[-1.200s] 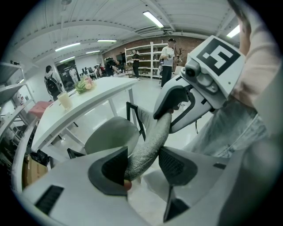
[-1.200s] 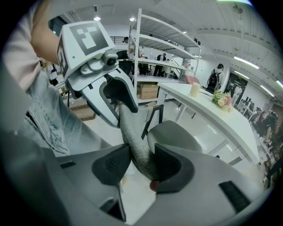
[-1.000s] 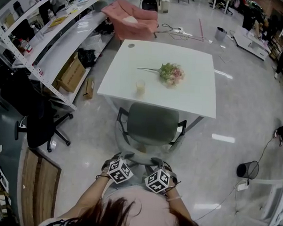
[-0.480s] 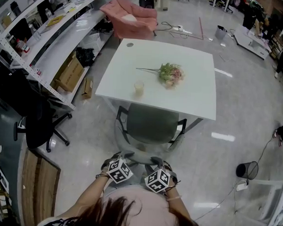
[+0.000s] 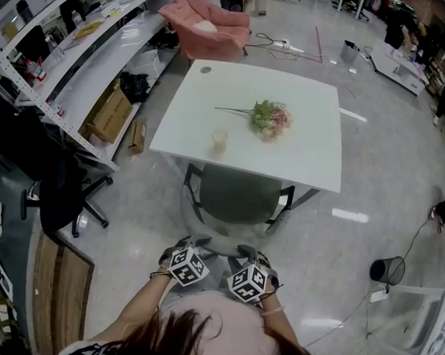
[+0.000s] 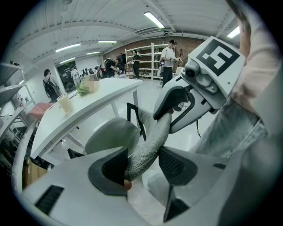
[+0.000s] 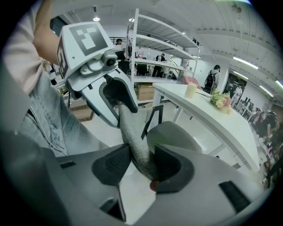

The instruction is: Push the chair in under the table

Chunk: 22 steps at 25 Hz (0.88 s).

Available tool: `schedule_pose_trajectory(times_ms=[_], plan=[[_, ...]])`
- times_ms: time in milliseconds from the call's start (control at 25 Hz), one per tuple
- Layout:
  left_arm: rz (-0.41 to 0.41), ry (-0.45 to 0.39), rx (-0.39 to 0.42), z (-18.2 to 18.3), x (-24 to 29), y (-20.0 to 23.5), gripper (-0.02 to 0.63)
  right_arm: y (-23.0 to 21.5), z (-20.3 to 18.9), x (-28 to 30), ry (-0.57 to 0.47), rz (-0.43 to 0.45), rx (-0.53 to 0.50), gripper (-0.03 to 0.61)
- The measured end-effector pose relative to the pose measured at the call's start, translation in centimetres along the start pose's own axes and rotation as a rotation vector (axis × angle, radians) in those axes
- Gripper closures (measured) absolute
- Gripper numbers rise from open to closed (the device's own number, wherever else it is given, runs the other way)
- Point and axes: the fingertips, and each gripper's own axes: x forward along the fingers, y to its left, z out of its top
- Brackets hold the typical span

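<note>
both left gripper [image 6: 142, 163], right gripper [image 7: 141, 165] clamp chair [image 5: 240, 196], front hidden under table [image 5: 304, 151]

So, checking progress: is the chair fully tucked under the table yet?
Only partly in. The seat has its front under the table edge; the backrest stands clear of it.

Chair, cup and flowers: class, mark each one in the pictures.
chair [image 5: 240, 196], head view, middle of the grey seat.
cup [image 5: 220, 138], head view, its top.
flowers [image 5: 271, 116], head view, the blossoms.

left hand-held gripper [image 5: 180, 246] and right hand-held gripper [image 5: 247, 252] touch the chair [image 5: 236, 197] partly under the table [image 5: 312, 151].
</note>
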Motion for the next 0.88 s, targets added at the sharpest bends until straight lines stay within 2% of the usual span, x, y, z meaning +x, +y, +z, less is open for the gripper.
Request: schedule_pose_trajectory(times_ms=[880], plan=[[-0.005, -0.001, 0.007, 1.7, 1.2, 3.8, 0.390, -3.7, 1.5, 1.6, 0.000, -0.002, 0.003, 0.408]])
